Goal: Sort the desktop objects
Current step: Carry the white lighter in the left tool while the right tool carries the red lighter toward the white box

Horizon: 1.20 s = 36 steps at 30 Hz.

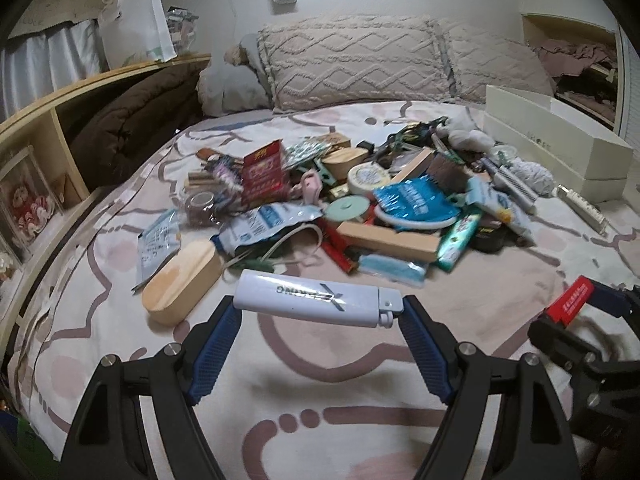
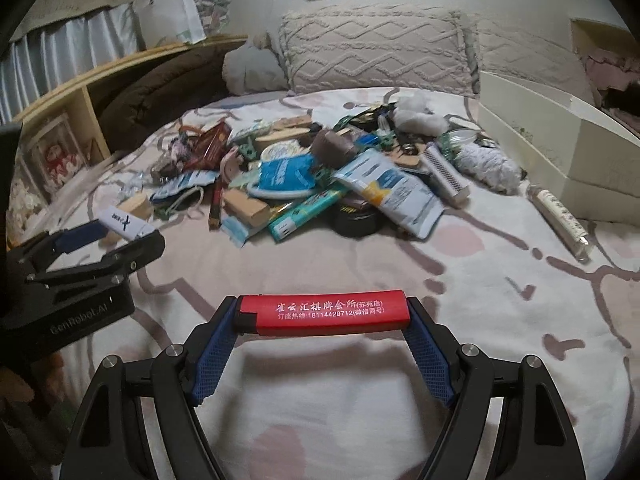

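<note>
My left gripper [image 1: 318, 312] is shut on a white lighter [image 1: 316, 298], held endwise between the blue pads above the bedspread. My right gripper [image 2: 322, 314] is shut on a red lighter [image 2: 328, 312] with white print, gripped end to end the same way. Each gripper shows in the other view: the right gripper with the red lighter [image 1: 570, 300] at the right edge, the left gripper with the white lighter [image 2: 124, 222] at the left. Beyond both lies a pile of small objects [image 1: 360, 200] on the bed: packets, wooden blocks, tubes, a round tin.
A wooden oval block [image 1: 182, 282] lies just left of the white lighter. White open boxes [image 1: 560, 148] stand at the right of the bed, pillows [image 1: 352, 64] behind the pile, a wooden shelf [image 1: 60, 120] along the left. Patterned bedspread [image 2: 480, 320] lies below the grippers.
</note>
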Motion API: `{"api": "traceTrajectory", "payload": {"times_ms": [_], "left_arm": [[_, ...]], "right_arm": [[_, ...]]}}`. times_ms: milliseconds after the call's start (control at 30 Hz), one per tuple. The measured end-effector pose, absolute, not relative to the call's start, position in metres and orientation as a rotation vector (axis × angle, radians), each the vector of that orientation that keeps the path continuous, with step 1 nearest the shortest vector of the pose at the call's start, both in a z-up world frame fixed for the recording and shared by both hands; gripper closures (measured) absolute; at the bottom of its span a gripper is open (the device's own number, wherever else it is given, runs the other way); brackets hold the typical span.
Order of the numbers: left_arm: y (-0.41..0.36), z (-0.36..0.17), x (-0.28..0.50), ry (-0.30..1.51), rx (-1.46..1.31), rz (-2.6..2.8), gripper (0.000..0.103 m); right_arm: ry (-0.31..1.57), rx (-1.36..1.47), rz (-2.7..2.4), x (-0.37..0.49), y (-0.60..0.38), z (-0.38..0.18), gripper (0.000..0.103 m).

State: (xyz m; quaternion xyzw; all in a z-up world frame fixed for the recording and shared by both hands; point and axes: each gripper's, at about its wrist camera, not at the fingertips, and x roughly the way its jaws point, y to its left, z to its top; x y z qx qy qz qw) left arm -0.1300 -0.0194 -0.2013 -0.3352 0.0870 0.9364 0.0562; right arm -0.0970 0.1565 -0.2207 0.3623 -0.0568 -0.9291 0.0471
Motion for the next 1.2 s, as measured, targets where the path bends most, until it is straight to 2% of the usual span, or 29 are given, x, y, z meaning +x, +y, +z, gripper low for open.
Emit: {"api": "traceTrajectory", "payload": {"times_ms": [267,867,1200], "left_arm": [[0.012,-0.185,-0.119,0.284,-0.957,2.839,0.023],[0.091,-0.135,-0.13,0.226,-0.864,2.756,0.023],[0.144,-0.114,-0.147,0.185,-0.804,2.682,0.023]], "right_arm": [[-0.315,1.074,-2.891,-0.087,0.205,-0.201,0.022],[-0.239,0.999,-3.069,-0.074,0.292,-0.163,0.022],[-0.26,1.026,-3.145,-0.085,0.349,-0.14,0.022]]}}
